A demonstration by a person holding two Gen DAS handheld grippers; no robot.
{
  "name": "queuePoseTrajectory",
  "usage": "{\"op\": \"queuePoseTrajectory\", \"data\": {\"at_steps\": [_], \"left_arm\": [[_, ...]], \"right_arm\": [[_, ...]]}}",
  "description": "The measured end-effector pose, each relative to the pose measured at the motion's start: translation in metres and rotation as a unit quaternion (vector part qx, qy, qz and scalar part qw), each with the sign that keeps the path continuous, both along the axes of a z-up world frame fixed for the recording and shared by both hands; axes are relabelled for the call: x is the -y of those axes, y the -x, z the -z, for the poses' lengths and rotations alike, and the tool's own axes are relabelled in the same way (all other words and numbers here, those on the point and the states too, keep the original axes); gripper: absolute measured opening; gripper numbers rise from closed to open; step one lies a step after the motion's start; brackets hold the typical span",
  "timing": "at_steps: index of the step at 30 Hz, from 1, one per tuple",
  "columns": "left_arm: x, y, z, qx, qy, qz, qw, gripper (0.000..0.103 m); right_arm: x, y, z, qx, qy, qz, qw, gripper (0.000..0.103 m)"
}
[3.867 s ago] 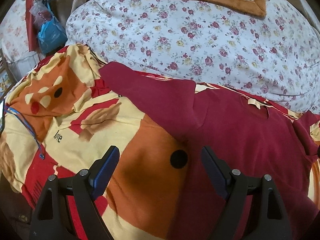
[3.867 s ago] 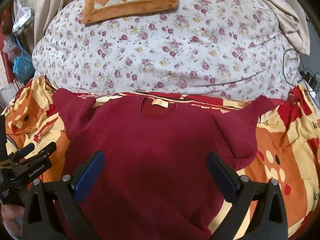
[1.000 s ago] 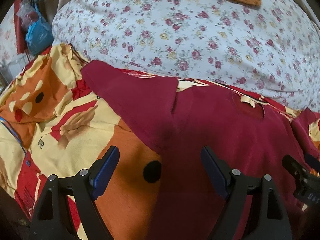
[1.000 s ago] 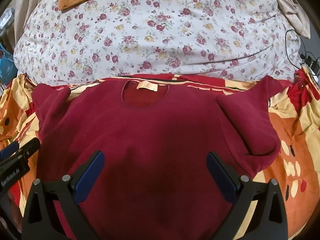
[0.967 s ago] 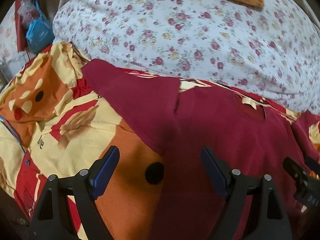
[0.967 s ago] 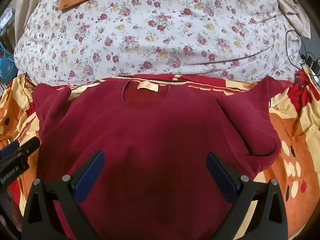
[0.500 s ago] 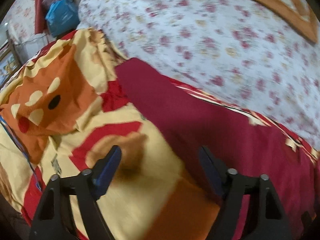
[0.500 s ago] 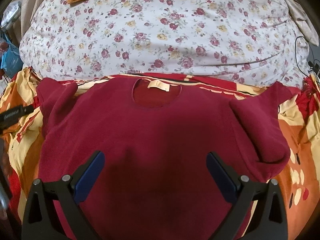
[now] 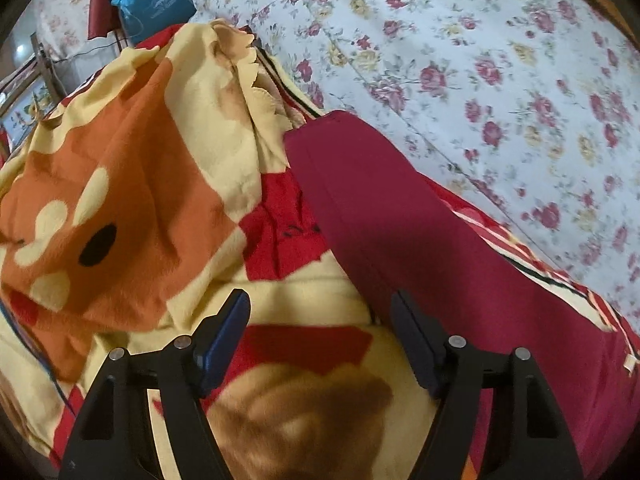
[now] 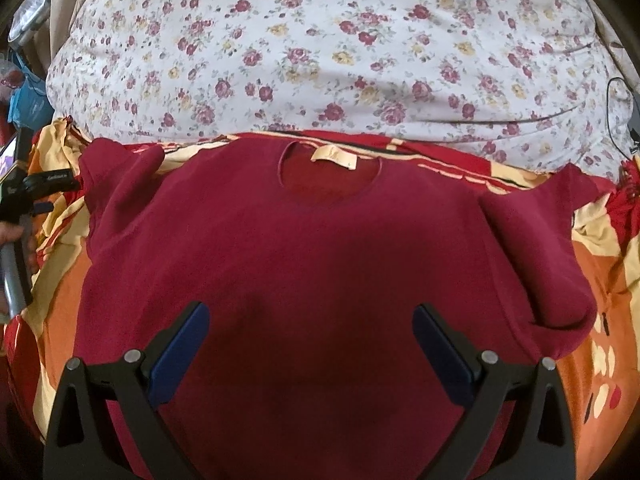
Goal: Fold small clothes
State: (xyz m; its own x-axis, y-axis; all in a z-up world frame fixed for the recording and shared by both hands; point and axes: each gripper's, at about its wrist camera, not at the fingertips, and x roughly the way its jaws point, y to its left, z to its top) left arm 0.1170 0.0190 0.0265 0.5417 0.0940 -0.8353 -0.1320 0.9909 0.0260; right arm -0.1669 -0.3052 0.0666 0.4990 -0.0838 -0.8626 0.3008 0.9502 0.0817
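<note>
A dark red short-sleeved shirt lies flat on an orange, yellow and red blanket, neck and tan label toward the far side. My right gripper is open and empty above the shirt's lower middle. My left gripper is open and empty; its right finger sits at the lower edge of the shirt's left sleeve, its left finger over the blanket. The left gripper also shows at the left edge of the right wrist view.
A white quilt with red flowers rises behind the shirt. A blue bag and clutter lie at the far left. A black cable runs at the far right. The blanket is bunched up left of the sleeve.
My left gripper has moved left and forward from the shirt's side to the left sleeve. My right gripper has closed in slightly on the shirt. Both stay open.
</note>
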Motion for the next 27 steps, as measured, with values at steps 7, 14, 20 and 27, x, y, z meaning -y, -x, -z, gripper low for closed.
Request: {"op": "queuePoseTrajectory", "data": {"at_steps": [7,14,20,27], "left_arm": [[-0.004,-0.029,0.019,-0.021,0.016,-0.009,0.9996,0.065],[-0.006,-0.054,0.035,-0.039,0.083,-0.005,0.9958,0.034],[-0.015,-0.051,0.028,-0.001,0.119,0.005,0.9929,0.0],[0.008,0.016,-0.046,0.09,0.159,0.103,0.9777,0.0]], "right_arm": [[0.002,-0.003,0.008,-0.01,-0.007,-0.001,1.0,0.103],[0.002,-0.004,0.014,-0.015,-0.012,-0.001,1.0,0.103],[0.004,-0.002,0.011,-0.01,-0.016,0.0,1.0,0.103],[0.016,0.006,-0.001,0.009,-0.025,0.017,0.999,0.103]]}}
